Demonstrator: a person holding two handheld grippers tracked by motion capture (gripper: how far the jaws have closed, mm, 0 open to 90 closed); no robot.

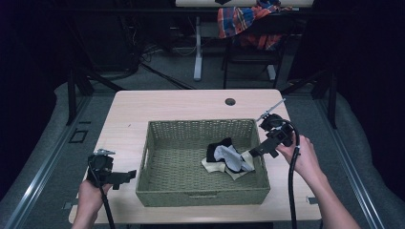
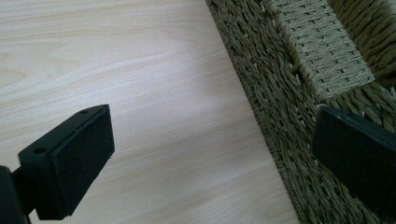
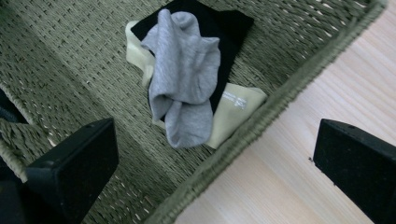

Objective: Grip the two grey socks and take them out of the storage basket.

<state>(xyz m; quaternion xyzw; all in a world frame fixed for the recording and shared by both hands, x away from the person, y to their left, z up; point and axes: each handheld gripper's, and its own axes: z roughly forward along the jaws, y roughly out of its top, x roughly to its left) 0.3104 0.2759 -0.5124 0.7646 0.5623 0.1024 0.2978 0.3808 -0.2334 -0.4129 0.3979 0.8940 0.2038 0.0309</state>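
Right gripper [image 1: 253, 153]: black, two flat rubbery pads spread wide with nothing between them, held over the basket's right rim above the cloths.
Left gripper [image 1: 128, 175]: black, jaws likewise apart and empty, low over the bare tabletop just beside the basket's left wall.
Basket: rectangular olive-green woven wicker basket [image 1: 200, 193], coarse twisted weave, sat mid-table.
Cloths: soft grey knit sock [image 3: 184, 74] lay crumpled on a black fabric piece [image 3: 229, 28] and a pale yellow-green cloth [image 3: 233, 112], heaped against the basket's right side.
Table: light wood-grain table [image 1: 167, 102], smooth and matte.
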